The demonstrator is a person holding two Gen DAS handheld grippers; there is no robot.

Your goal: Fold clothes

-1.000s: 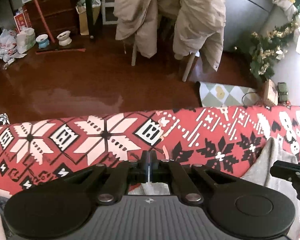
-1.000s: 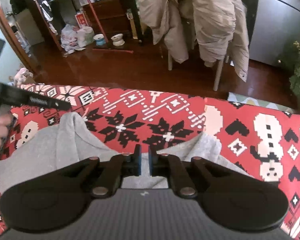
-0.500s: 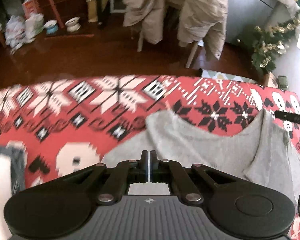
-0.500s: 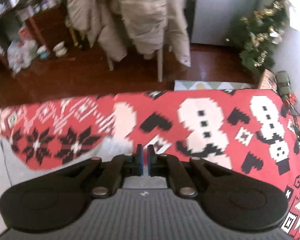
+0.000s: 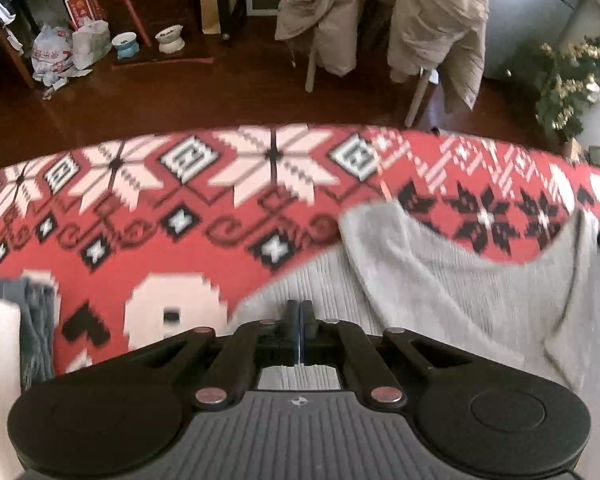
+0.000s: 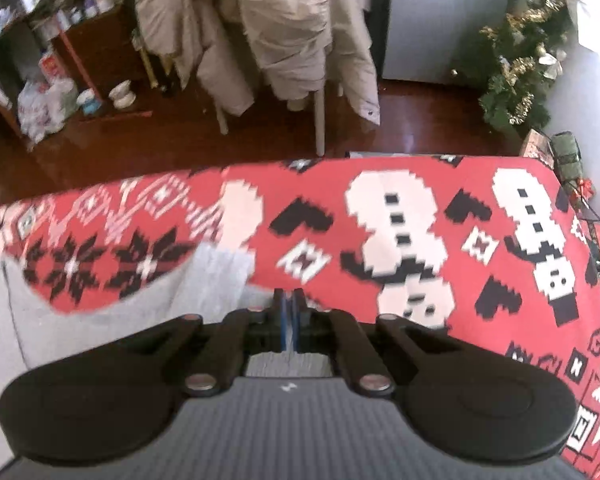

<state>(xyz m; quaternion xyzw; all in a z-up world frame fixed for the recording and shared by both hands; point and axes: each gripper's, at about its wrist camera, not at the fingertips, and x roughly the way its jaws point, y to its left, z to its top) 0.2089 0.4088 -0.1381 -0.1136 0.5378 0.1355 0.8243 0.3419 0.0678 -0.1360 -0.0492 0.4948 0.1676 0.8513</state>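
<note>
A light grey knit garment [image 5: 460, 288] lies on the red patterned blanket [image 5: 160, 216], its neckline curving toward the far side. My left gripper [image 5: 299, 310] is shut on the garment's ribbed near-left edge, and grey fabric shows under the fingers. In the right wrist view the same grey garment [image 6: 100, 332] spreads off to the left. My right gripper [image 6: 288, 298] is shut on the garment's near-right edge, beside a white snowman print on the blanket [image 6: 500, 272]. The pinched fabric itself is hidden by both grippers' bodies.
A folded grey and white pile [image 5: 32, 320] sits at the blanket's left end. Beyond the far edge are dark wooden floor, a chair draped in beige coats [image 5: 380, 20], pet bowls [image 5: 170, 38] and a tinsel-hung tree [image 6: 516, 80].
Both grippers stayed shut and pulled back toward the near side, drawing the grey garment along. The right gripper swung to the right, so the garment now lies left of it.
</note>
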